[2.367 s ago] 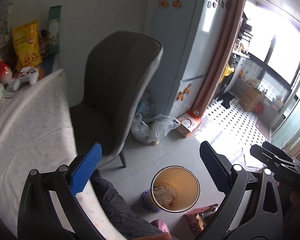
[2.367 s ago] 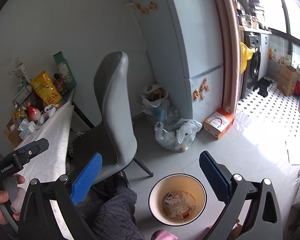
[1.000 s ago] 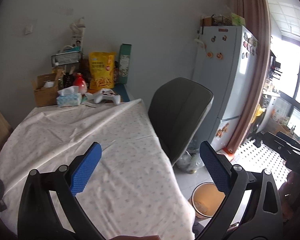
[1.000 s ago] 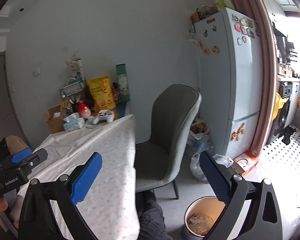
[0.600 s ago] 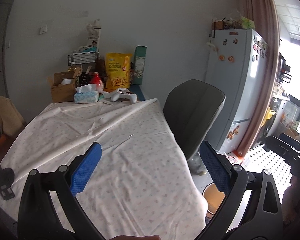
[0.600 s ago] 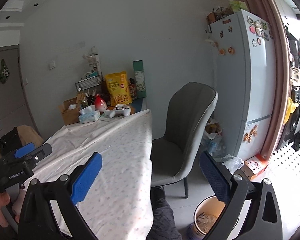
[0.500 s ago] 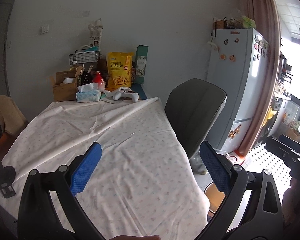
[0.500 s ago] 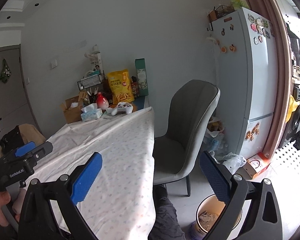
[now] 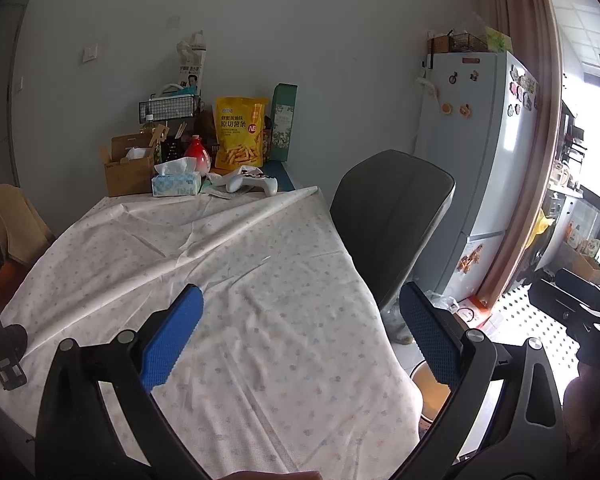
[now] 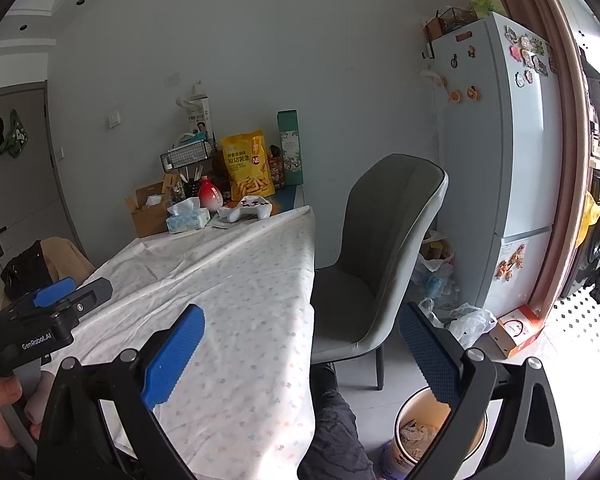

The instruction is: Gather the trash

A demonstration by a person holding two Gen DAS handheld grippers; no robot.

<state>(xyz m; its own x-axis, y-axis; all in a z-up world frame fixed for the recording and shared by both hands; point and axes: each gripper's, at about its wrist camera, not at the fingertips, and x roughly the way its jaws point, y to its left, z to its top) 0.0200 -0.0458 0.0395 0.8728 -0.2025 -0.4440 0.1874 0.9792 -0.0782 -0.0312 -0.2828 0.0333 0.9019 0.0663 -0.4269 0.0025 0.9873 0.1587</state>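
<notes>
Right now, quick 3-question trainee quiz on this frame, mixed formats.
1. True or false: the left tool and the right tool are both open and hold nothing.
2. Multiple choice: the trash bin stands A) on the table, B) on the floor at the table's near corner, C) on the chair.
3. Fill in: the white game controller lies at the table's ___ end, beside the tissue box.

Key: 1 true; 2 B; 3 far.
</notes>
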